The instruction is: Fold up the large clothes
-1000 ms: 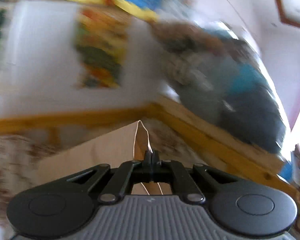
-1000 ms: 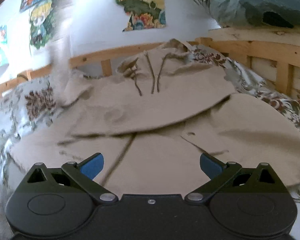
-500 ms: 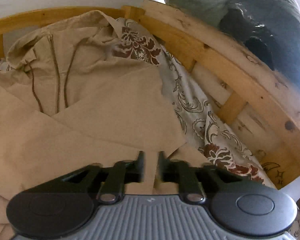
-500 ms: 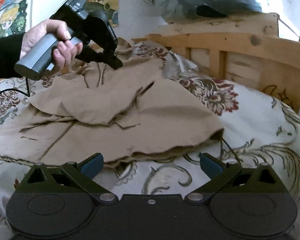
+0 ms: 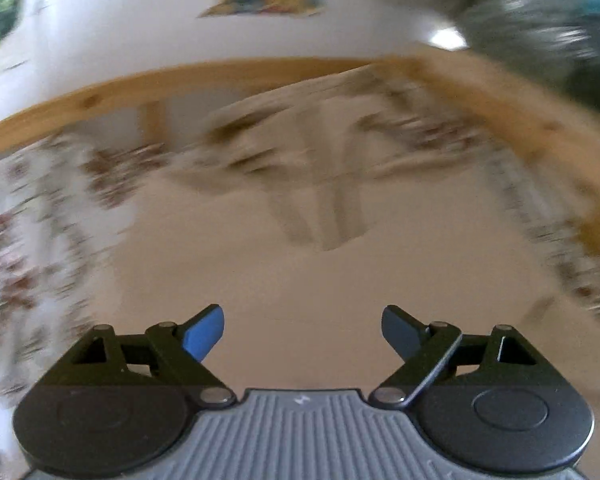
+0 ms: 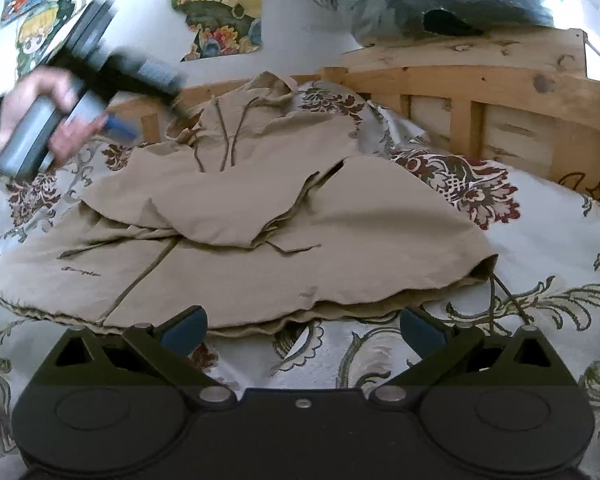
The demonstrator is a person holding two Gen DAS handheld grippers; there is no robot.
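A tan hooded jacket (image 6: 240, 232) lies on the bed, its hood and drawstrings toward the headboard and one side folded over the front. My right gripper (image 6: 302, 330) is open and empty, hovering just off the jacket's near hem. My left gripper (image 5: 302, 330) is open and empty above the jacket (image 5: 300, 280); its view is blurred by motion. In the right wrist view the left gripper (image 6: 120, 128) is held in a hand above the jacket's far left side.
The bed has a floral cover (image 6: 520, 300) and a wooden frame (image 6: 480, 80) at the back and right. A stuffed dark plastic bag (image 6: 440, 4) sits on the frame's ledge. Posters (image 6: 216, 8) hang on the white wall.
The left gripper let go of the jacket fabric, opened wide and swung left above the jacket. The folded side now lies flat. The right gripper stayed open near the hem.
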